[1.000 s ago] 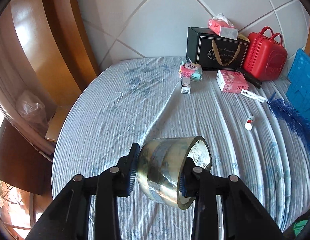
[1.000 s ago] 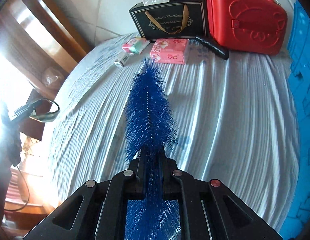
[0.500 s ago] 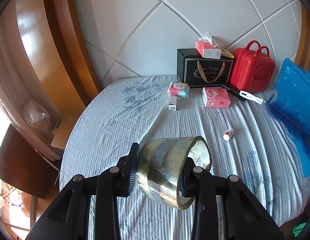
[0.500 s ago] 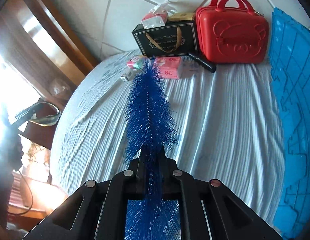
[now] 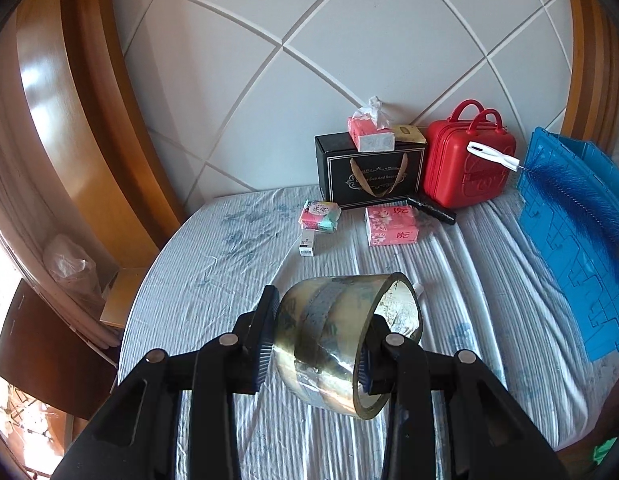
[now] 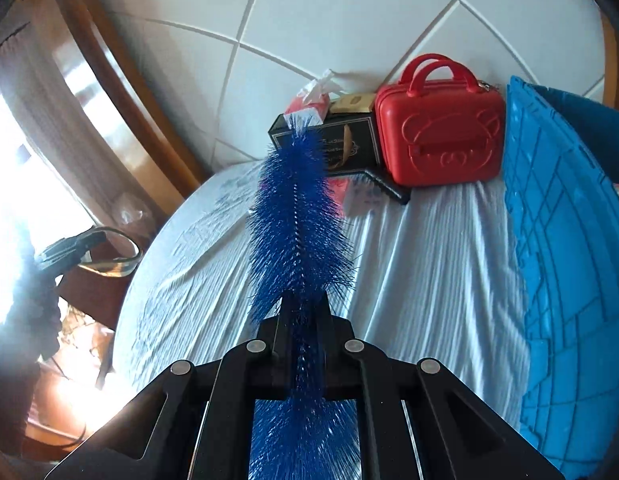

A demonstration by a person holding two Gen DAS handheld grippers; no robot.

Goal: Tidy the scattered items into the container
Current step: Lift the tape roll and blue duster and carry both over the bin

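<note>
The blue crate stands at the bed's right edge, both loads held above the sheet near it. The right gripper is clamped tight on the springy bottle brush mid-bristle; only the left view shows its stiff white handle, a firmer hold. The left gripper pinches the light, rigid, slick packing tape roll through its core wall.

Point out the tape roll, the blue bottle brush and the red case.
tape roll (image 5: 333, 332), left wrist view, outer band.
blue bottle brush (image 6: 297, 216), right wrist view, bristles.
red case (image 6: 441, 140), right wrist view, front face.

Tissue box on gift box, suitcase to its right, crate beyond that
</note>
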